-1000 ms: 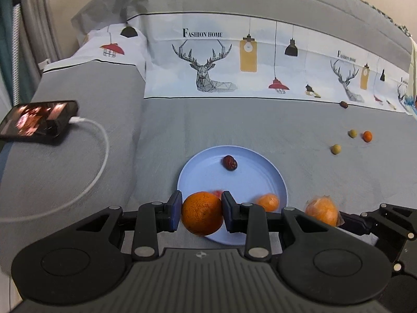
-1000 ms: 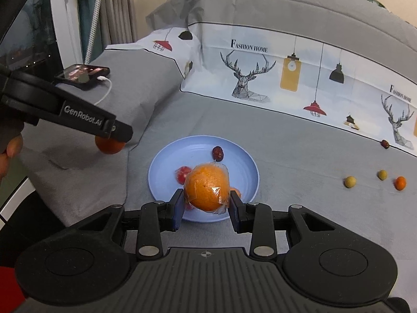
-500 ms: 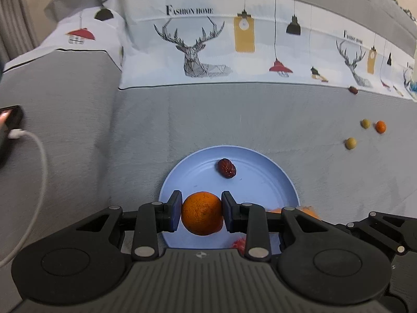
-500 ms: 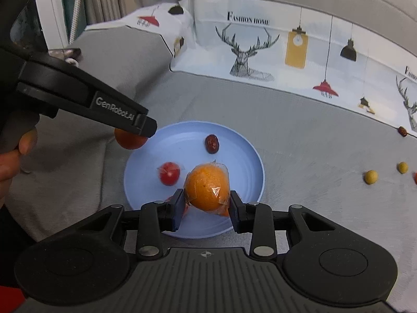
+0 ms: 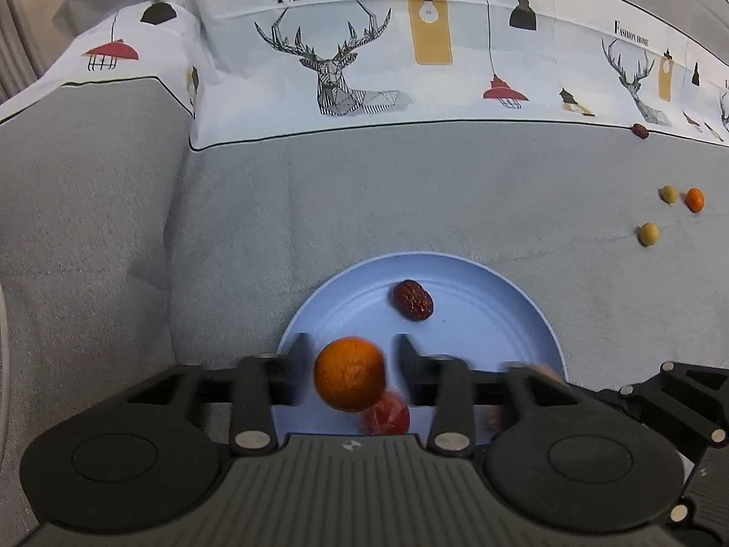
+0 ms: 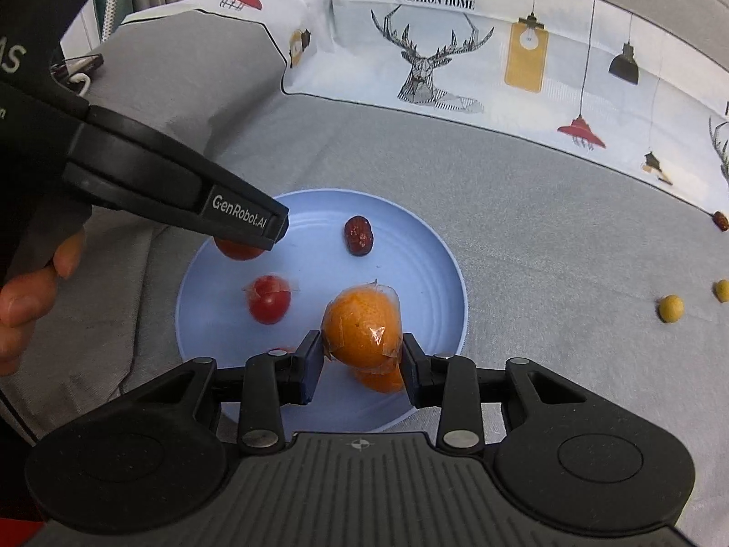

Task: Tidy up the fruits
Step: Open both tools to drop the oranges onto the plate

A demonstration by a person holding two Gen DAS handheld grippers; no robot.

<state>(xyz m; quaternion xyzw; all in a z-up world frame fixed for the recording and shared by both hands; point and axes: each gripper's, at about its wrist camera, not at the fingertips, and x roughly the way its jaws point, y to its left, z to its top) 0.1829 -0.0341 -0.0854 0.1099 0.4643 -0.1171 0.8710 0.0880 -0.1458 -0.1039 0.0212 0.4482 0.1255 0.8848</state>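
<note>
Centrally, plate [image 6: 437, 246]: round, pale blue, smooth with faint concentric ridges, lying flat on the grey woven bed cover [image 5: 410, 191].

On the plate: one date [image 6: 358, 235], dark red, wrinkled, oval, near the far rim; one small red fruit [image 6: 269, 299], round and glossy, in clear film, left of centre; a further orange piece low under the wrapped fruit, mostly hidden.

Bare orange [image 5: 350, 374]: round, dimpled matt peel, slightly blurred, over the plate's near left part between the fingers of the left hand-held gripper [image 5: 351, 367]. Its jaws have just been opening and now stand spread, a gap showing on each side of the fruit.

Wrapped orange [image 6: 362, 328]: round, sheathed in crinkled clear film with a twisted tip on top, over the plate's near side. The right hand-held gripper [image 6: 362, 367] has also just been opening a little; its left pad still meets the film, the right pad is at its edge, and whether it presses I cannot tell.

Off the plate, well to the right on the cover: two small yellowish round fruits [image 5: 648, 233] [image 5: 668, 194], one small orange round fruit [image 5: 695, 199], and a second date [image 5: 640, 131] at the border of the printed white sheet [image 5: 346, 45] with deer and lamp motifs.

Far left in the right wrist view: a phone [image 6: 75, 65] with white cable, and bare fingers [image 6: 27, 301] on the left tool's handle.
</note>
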